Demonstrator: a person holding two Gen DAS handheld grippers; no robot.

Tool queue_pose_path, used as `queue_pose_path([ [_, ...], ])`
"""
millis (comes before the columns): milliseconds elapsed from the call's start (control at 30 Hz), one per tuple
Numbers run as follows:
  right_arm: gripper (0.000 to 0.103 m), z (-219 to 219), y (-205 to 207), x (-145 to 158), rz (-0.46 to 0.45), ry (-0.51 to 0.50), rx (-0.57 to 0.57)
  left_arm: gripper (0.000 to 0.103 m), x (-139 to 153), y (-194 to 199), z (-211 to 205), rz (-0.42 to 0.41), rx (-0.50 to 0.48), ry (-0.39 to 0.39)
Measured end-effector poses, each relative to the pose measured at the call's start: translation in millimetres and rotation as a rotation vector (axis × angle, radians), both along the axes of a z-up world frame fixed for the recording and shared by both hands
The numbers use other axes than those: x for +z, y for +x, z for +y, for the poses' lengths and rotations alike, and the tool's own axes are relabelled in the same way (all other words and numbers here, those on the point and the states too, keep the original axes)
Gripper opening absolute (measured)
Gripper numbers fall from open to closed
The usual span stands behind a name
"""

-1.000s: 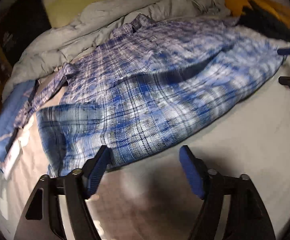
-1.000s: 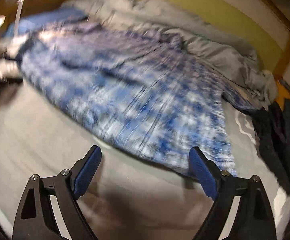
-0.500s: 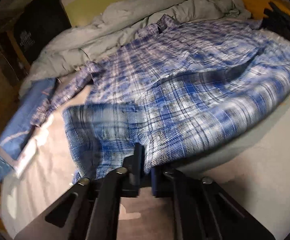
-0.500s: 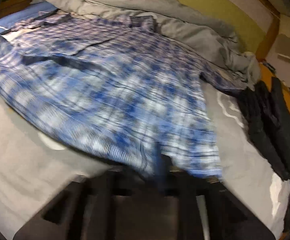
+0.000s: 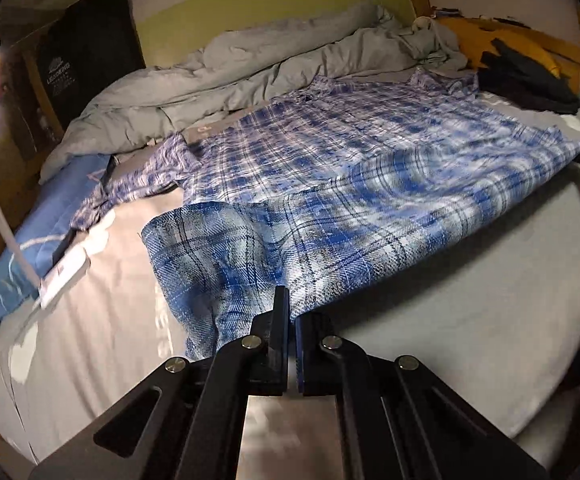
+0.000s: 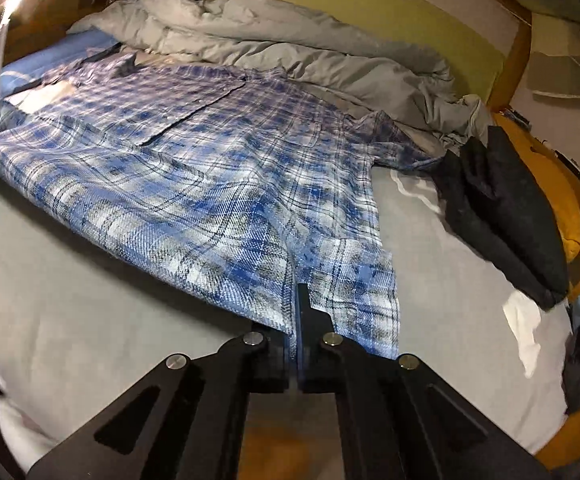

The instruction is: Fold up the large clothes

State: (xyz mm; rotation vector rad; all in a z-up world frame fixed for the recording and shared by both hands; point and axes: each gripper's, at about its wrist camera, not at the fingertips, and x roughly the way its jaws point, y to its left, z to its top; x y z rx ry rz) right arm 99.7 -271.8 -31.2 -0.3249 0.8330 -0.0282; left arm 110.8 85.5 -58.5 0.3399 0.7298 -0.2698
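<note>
Left tool (image 5: pixel 292 322): your jaws are pressed together on the near hem of the plaid shirt (image 5: pixel 330 184), at its left corner. Cloth rises from the pinch, so the corner is off the bed.

Right tool (image 6: pixel 294 316): likewise pinched shut on the hem, at the right corner beside the side seam. Fabric drapes over the left finger.

Hem between the tools: it runs taut from one grip to the other and casts a shadow on the sheet below, so I judge it lifted clear of the mattress (image 6: pixel 69 304).

Shirt position: it lies on the bed directly ahead of both tools, front up, with a chest pocket showing in the right wrist view. Its long axis runs away from you, hem nearest and collar farthest.

Governing relation: the collar end lies straight forward of both grips. Neither hand is nearer; each holds its own corner. A forward carry of the hem toward the collar appears to be the fold that this grip sets up.

Sleeves: one trails off to the left toward the blue pillow (image 5: pixel 21 248), the other to the right near the dark garment (image 6: pixel 502 208). Neither is tucked in.

Far edge: the collar rests against the grey duvet (image 5: pixel 249 64), which is bunched along the headboard.

Risk: uneven travel would skew the fold.
</note>
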Motion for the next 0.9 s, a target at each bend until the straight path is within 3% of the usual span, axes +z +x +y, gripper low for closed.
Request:
queue_pose_path([
  [167, 0.001, -5, -13, 7, 0.005, 0.033, -0.001, 0.003, 0, -12, 0, 0.037, 0.006, -0.012],
  [367, 0.002, -4, 1, 11, -0.002, 0.070, -0.007, 0.003, 12, 10, -1, 0.016, 0.025, -0.019],
  [467, 0.004, -5, 14, 17, -0.023, 0.075, -0.013, 0.003, 20, 29, -8, 0.020, 0.006, 0.024],
  [600, 0.005, -8, 44, 33, -0.055, 0.098, -0.014, 0.003, 38, 74, -9, 0.042, -0.030, 0.046],
  [700, 0.005, -10, 79, 42, -0.061, 0.109, -0.019, 0.003, 48, 133, 1, 0.109, -0.036, 0.010],
  [900, 0.005, -16, 152, 22, -0.006, 0.130, -0.051, 0.004, 32, 225, 12, 0.245, -0.021, -0.061],
])
